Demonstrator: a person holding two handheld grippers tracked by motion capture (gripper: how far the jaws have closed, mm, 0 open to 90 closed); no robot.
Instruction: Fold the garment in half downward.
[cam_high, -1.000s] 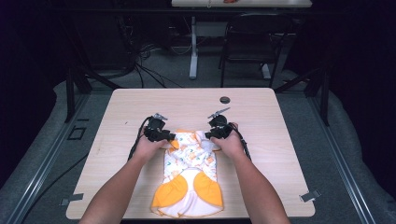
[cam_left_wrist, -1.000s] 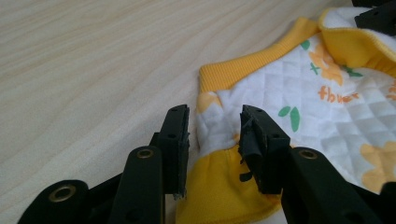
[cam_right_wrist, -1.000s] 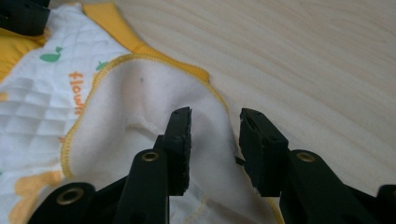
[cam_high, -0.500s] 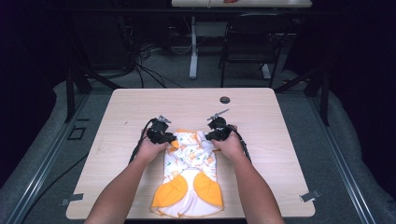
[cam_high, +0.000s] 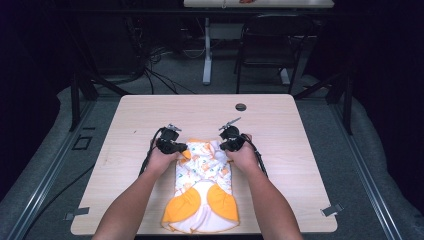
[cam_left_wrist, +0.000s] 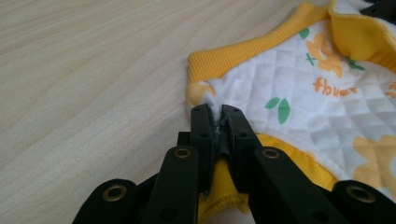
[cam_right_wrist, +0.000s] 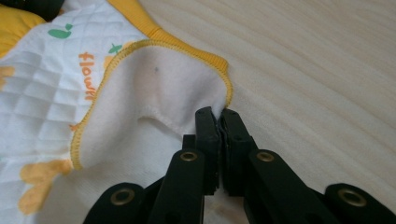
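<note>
Quilted white cloth with yellow trim, a small baby garment (cam_high: 202, 192), lay in the lower middle of the high view, on the near half of the wooden table (cam_high: 300, 130). You had your left gripper (cam_high: 179, 148) at its upper left corner and your right gripper (cam_high: 226, 146) at its upper right corner. Against the frames from a second and half a second earlier, your hands had barely shifted; the top edge looked drawn slightly nearer to you, which I read as a fold only just starting.

Left gripper view: your jaws were clenched on the garment's edge low in the middle of the frame, with a sliver of fabric pinched between them. The yellow ribbed band (cam_left_wrist: 243, 51) ran toward the upper right.

Right gripper view: your jaws were likewise clamped on cloth, at the point where the yellow-stitched hem (cam_right_wrist: 227, 88) met the table. The plain white lining (cam_right_wrist: 154, 93) faced up left of centre, so that corner had already turned over.
</note>
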